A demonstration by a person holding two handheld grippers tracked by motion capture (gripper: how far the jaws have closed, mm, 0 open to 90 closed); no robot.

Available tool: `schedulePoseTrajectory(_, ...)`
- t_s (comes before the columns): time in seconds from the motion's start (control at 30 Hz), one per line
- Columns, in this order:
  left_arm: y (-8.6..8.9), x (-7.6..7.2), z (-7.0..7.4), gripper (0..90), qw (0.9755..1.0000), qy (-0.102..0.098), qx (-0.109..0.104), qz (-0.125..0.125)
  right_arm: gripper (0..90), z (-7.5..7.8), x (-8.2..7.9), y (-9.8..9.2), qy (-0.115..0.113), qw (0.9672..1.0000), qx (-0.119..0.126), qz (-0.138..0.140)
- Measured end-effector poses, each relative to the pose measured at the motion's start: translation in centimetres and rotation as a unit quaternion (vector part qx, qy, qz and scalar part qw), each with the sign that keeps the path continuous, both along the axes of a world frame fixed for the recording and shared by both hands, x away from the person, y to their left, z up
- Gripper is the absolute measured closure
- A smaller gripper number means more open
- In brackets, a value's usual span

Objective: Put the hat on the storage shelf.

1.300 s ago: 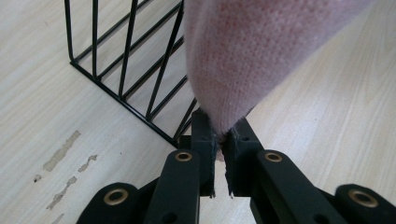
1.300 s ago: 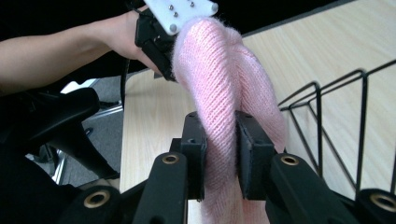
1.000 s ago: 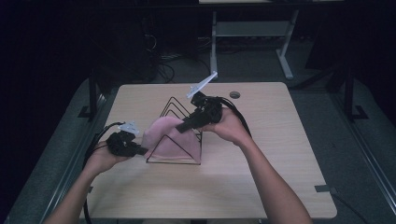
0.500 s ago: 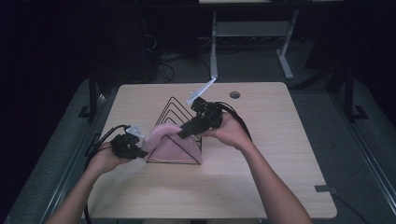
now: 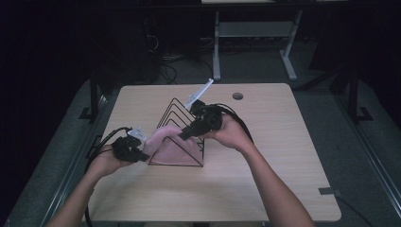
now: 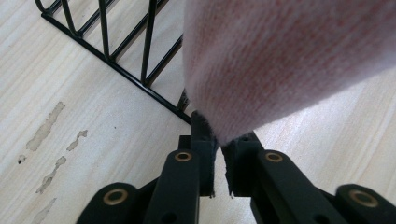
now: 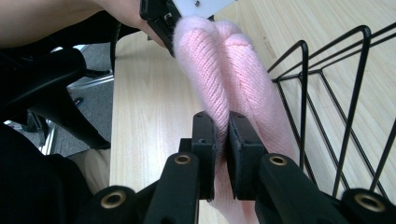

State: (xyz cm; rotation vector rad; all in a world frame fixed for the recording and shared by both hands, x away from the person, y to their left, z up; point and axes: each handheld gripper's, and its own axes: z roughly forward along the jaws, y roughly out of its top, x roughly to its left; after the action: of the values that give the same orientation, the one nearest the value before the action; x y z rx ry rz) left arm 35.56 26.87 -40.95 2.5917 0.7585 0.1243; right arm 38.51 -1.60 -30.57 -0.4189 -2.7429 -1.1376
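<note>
While the pink cloth (image 5: 170,144) hangs at the wire rack (image 5: 182,125), left gripper (image 6: 219,154) & right gripper (image 7: 222,140) each pinch it, jaws clamped, one per end.

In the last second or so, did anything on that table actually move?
Only a little. The right gripper, clamped on the pink cloth, dropped slightly lower and nearer the person along the wire rack, and the cloth sagged with it. The left gripper kept its grip on the cloth's other end at the rack's left corner. The rack and table stayed put.
</note>
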Motion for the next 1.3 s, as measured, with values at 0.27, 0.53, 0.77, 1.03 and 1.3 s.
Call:
schedulePoseTrajectory(0.27,-0.1,0.0,-0.1,84.8,0.9999,0.001,0.008,-0.007,82.2,-0.6,-0.1,0.1,0.007,1.0,0.0,0.002)
schedulePoseTrajectory(0.53,0.7,-0.5,0.0,79.3,0.9997,-0.002,-0.023,0.001,71.1,-0.4,-0.4,-0.6,0.006,0.9999,0.014,-0.002)
schedulePoseTrajectory(0.77,1.4,-0.6,0.9,75.4,0.9994,-0.009,-0.033,-0.004,65.6,-0.4,-0.1,-2.0,0.005,0.9994,0.028,-0.018)
schedulePoseTrajectory(1.03,1.5,-0.7,1.0,72.5,0.9994,-0.007,-0.034,-0.001,61.5,-0.5,0.2,-3.4,0.008,0.9989,0.035,-0.03)
schedulePoseTrajectory(1.3,1.0,-0.5,1.0,83.9,0.9994,-0.007,-0.027,-0.022,61.3,-1.2,-0.1,-3.0,0.011,0.9993,0.032,-0.016)
